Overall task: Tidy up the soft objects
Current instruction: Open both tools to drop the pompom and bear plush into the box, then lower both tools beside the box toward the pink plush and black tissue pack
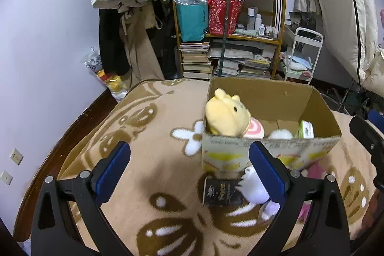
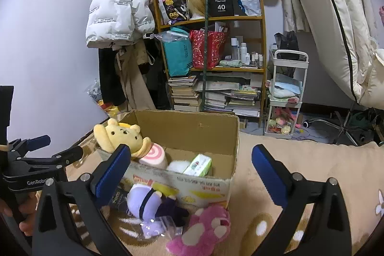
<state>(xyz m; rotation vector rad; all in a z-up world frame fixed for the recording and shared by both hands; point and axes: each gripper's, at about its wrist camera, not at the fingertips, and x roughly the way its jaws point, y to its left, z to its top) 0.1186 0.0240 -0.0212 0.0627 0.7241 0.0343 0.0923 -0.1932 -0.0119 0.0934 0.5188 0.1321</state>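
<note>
Yellow plush (image 2: 121, 136) upright in box (image 2: 192, 128)

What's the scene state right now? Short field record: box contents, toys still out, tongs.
surface: patterned tan blanket
container: open cardboard box
in box: yellow bear plush leaning at the left corner, pink swirl roll plush, white fluffy item, green tissue pack
outside, in front of box: purple plush doll, pink bear plush, dark card pack
left tongs: open, empty
right tongs: open, empty
</note>
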